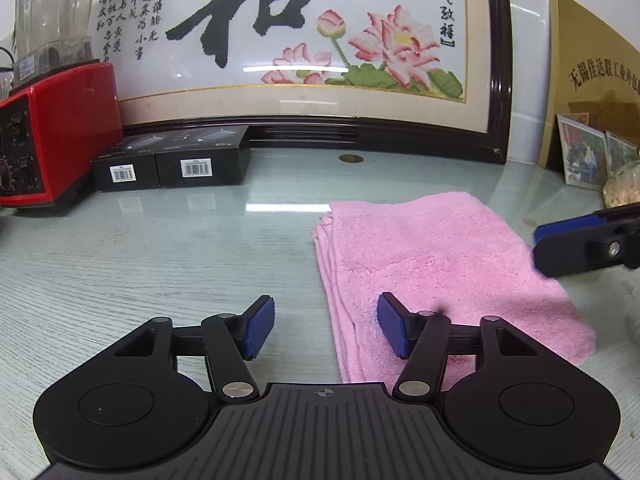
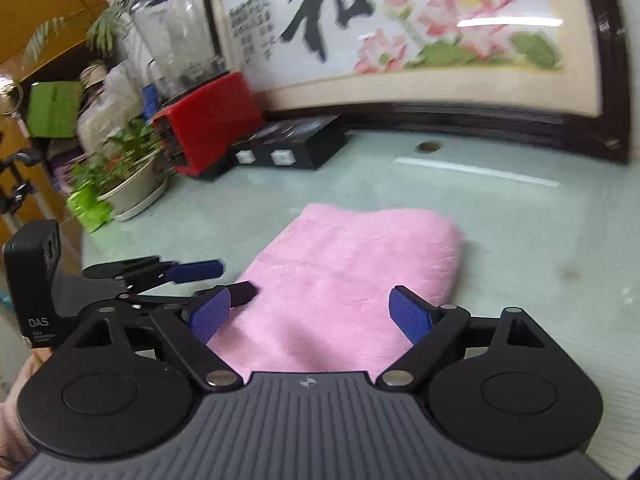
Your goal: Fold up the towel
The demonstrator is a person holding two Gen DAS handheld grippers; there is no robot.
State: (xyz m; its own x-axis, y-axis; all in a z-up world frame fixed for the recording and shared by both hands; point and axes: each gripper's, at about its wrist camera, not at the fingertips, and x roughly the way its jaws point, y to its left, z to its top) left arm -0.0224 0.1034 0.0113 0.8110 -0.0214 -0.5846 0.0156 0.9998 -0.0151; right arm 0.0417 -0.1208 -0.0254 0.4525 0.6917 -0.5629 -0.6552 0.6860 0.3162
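- Pale green glass-topped bench [image 1: 160, 248]; glossy and slick, cloth could slide if nudged.
- Large dark-framed cross-stitch picture with lotus flowers [image 1: 280, 40] leaning at the back, well apart from the work area.
- Red blender base with clear jug [image 1: 60, 128] and two black cardboard boxes [image 1: 172, 164] at back left; no risk unless a wide swing.
- Pink fluffy towel [image 1: 432, 272] flat on bench, folded into a thick rectangle, several layered edges showing along its left side; fold looks mostly finished.
- Left gripper [image 1: 326, 330] low at the towel's near left edge; fingers roughly half open, nothing clamped, right pad over the cloth, left pad over bare bench.
- Right gripper [image 2: 310, 314] above the towel's near end; fingers wide apart, holding nothing; frame blurred.
- Risk: left pad [image 1: 394, 332] catching pile on withdrawal, dragging the top layer and opening the stack.
- Risk: stacked left edges uneven, could splay if bumped.
- Risk: two grippers close together in the right wrist view, possible clash.
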